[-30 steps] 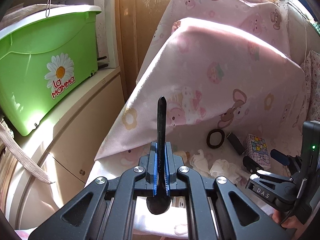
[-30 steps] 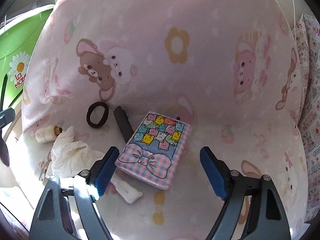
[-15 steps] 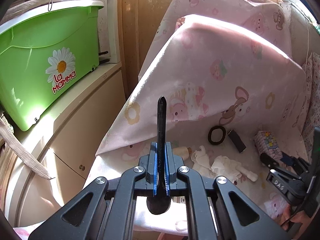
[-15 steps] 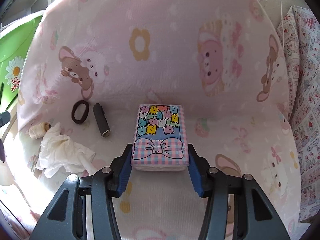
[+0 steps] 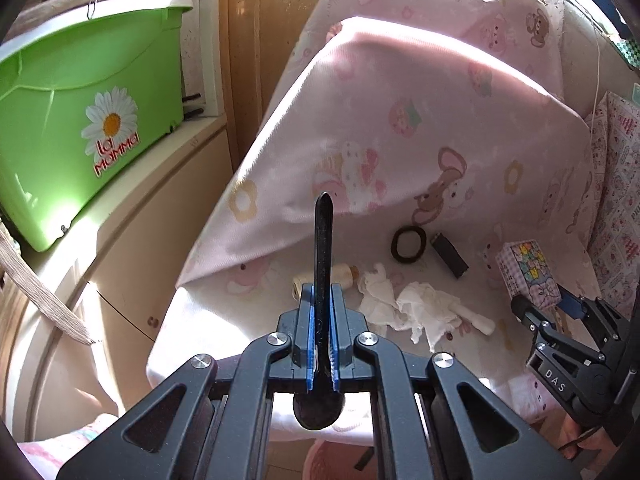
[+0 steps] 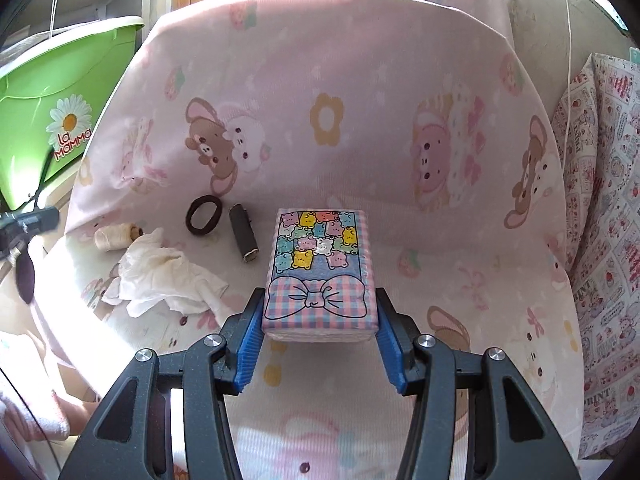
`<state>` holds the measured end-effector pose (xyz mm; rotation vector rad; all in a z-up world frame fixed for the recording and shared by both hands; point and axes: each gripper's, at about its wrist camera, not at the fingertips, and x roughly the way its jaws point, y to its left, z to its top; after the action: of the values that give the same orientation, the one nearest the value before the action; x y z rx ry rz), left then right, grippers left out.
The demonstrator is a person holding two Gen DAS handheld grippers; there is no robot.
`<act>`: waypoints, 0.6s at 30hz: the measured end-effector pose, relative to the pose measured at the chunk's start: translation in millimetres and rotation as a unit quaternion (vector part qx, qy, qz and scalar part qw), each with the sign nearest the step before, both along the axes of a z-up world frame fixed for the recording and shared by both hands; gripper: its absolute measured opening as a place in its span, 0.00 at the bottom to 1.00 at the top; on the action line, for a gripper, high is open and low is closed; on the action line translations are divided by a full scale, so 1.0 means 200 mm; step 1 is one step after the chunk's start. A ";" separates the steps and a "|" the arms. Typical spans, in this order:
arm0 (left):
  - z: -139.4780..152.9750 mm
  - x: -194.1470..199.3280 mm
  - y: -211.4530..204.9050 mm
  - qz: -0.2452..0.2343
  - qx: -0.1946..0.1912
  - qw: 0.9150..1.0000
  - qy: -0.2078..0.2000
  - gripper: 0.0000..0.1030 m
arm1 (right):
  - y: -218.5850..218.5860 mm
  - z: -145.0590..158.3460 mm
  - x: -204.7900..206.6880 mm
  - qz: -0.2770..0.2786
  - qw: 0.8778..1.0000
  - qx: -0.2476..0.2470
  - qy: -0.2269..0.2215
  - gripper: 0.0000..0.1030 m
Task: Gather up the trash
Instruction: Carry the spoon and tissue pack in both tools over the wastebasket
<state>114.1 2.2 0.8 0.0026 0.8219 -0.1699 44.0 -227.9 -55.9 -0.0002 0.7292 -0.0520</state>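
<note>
currently your right gripper [image 6: 320,344] clamps only the tissue pack's [image 6: 320,268] near end, so it may pivot loose; your left gripper [image 5: 320,344] pinches a black spoon [image 5: 322,248].

Right gripper [image 6: 320,326] clamps the tissue pack [image 6: 320,272], blue pads pressed on both its long sides, pack lifted off the pink printed sheet [image 6: 400,160]. Left of it lie a dark lighter [image 6: 244,234], black hair tie [image 6: 204,215], crumpled tissue [image 6: 164,276], cream thread spool [image 6: 114,236]. Green bin [image 6: 52,92] at far left.
</note>
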 end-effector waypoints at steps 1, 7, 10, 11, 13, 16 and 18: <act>-0.02 0.00 -0.01 -0.003 0.003 1.000 0.010 0.05 | 0.02 0.02 -0.03 0.004 1.000 0.004 -0.001 0.52; -0.02 -0.06 0.01 0.002 0.016 1.000 0.002 0.05 | 0.05 0.16 -0.17 0.090 0.994 0.051 -0.038 0.52; -0.02 -0.11 0.02 0.004 0.007 1.000 0.004 0.05 | 0.10 0.20 -0.24 0.113 0.991 0.059 -0.038 0.52; -0.02 -0.12 0.03 0.004 0.003 1.000 0.007 0.05 | 0.10 0.20 -0.26 0.115 0.990 0.068 -0.035 0.52; -0.03 -0.15 0.04 0.003 -0.008 1.000 0.018 0.05 | 0.12 0.21 -0.29 0.118 0.990 0.077 -0.031 0.52; -0.08 -0.15 0.07 0.013 -0.023 0.999 0.045 0.05 | 0.15 0.22 -0.37 0.128 0.989 0.063 -0.036 0.52; -0.10 -0.17 0.08 0.018 -0.021 0.998 0.049 0.05 | 0.19 0.23 -0.39 0.132 0.989 0.052 -0.041 0.52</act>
<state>80.6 17.8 -19.0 -0.0603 0.9153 -0.1540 -34.8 -190.7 -9.1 0.0059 0.6442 0.2374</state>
